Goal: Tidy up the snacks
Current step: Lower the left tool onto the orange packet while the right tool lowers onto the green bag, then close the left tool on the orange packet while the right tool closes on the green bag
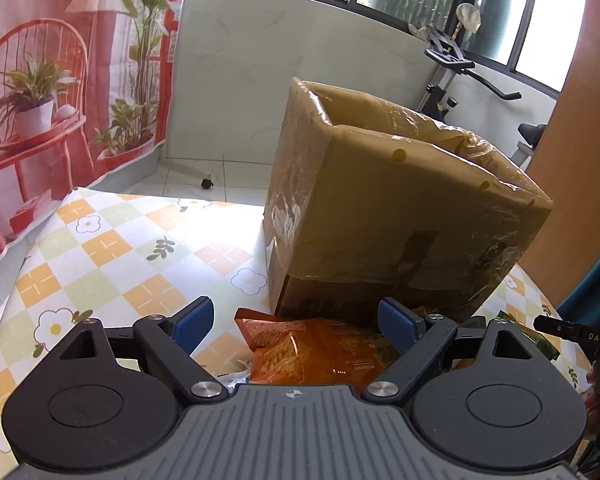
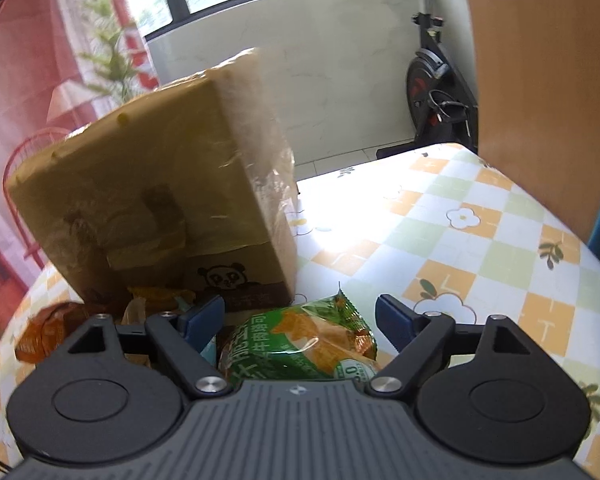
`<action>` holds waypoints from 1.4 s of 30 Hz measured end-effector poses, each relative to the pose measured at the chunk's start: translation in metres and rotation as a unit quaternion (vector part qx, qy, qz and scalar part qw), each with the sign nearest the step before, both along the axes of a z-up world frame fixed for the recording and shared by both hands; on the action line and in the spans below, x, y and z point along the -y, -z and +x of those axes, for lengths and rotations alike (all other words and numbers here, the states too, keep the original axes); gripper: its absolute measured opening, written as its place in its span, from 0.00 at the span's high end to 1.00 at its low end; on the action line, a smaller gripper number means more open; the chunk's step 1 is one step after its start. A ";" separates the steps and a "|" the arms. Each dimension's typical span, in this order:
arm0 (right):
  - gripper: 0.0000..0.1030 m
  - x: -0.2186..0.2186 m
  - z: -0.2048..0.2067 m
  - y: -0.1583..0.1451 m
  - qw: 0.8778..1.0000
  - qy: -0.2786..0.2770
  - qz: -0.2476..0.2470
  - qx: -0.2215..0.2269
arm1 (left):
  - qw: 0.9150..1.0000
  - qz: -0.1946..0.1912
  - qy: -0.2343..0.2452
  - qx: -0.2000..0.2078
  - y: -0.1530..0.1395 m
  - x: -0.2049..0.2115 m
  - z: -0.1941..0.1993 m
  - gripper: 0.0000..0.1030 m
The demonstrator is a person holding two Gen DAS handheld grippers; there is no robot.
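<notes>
A brown cardboard box [image 1: 404, 208] wrapped in clear film stands open-topped on the table; the right wrist view shows it too [image 2: 152, 204]. In front of it lies an orange snack bag [image 1: 308, 348], between the wide-apart blue pads of my left gripper [image 1: 296, 326], which do not press on it. My right gripper [image 2: 300, 318] stands open over a green snack bag [image 2: 300, 348], its pads clear of the bag. More wrappers, a yellow one [image 2: 156, 294] and an orange one [image 2: 48, 328], lie at the box's foot.
The table carries a checked flower-print cloth [image 1: 112, 252]. An exercise bike [image 2: 440, 92] stands by the white wall beyond the table. A wooden panel [image 2: 540, 80] rises at the right. A red printed curtain [image 1: 60, 80] hangs at the left.
</notes>
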State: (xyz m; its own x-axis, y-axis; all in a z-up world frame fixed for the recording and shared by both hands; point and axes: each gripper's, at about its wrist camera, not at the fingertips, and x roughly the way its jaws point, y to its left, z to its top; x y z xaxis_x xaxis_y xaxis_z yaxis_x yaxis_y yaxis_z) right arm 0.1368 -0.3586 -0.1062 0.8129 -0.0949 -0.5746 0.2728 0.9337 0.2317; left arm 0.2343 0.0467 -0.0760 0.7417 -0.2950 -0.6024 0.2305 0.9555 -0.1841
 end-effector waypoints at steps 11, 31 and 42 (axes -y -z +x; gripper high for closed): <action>0.10 0.013 -0.007 0.022 0.997 0.030 0.071 0.005 | 1.000 -0.002 0.000 -0.013 0.010 0.000 -0.002 0.12; 0.11 0.001 -0.011 0.048 0.994 0.044 0.099 0.020 | 0.999 -0.004 -0.003 -0.047 0.040 0.009 0.008 0.12; 0.11 -0.017 -0.022 0.061 0.997 0.033 0.034 0.064 | 0.998 -0.031 -0.013 -0.062 0.056 0.010 0.016 0.12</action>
